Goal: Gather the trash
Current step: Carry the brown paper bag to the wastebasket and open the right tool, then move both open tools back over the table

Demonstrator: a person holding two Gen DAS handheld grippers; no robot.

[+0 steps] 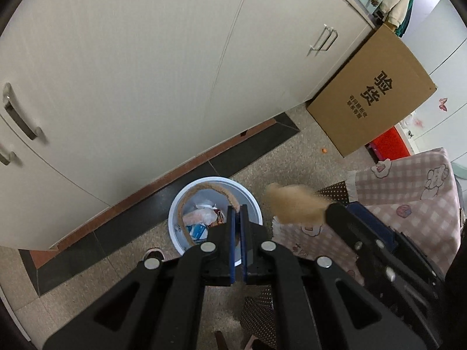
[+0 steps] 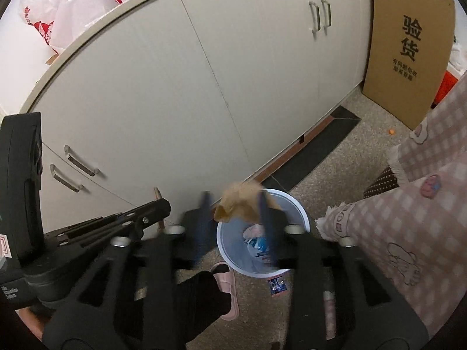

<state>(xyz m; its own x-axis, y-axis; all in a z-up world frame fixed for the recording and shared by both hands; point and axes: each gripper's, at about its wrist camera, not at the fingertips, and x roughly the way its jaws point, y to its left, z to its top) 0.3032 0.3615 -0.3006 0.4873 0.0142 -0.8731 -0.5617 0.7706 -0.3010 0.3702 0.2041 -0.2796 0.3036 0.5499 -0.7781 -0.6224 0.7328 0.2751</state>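
Cardboard box (image 1: 376,90) — beside cabinet (image 1: 131,73)

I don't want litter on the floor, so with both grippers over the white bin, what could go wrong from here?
The tan crumpled paper sits between the right gripper's open jaws near the white bin's far rim, so it may fall outside.

The left gripper is shut on a brown cord looping over the rim; released, it could drape over the edge.

A small wrapper already lies on the floor beside the bin and could be overlooked.
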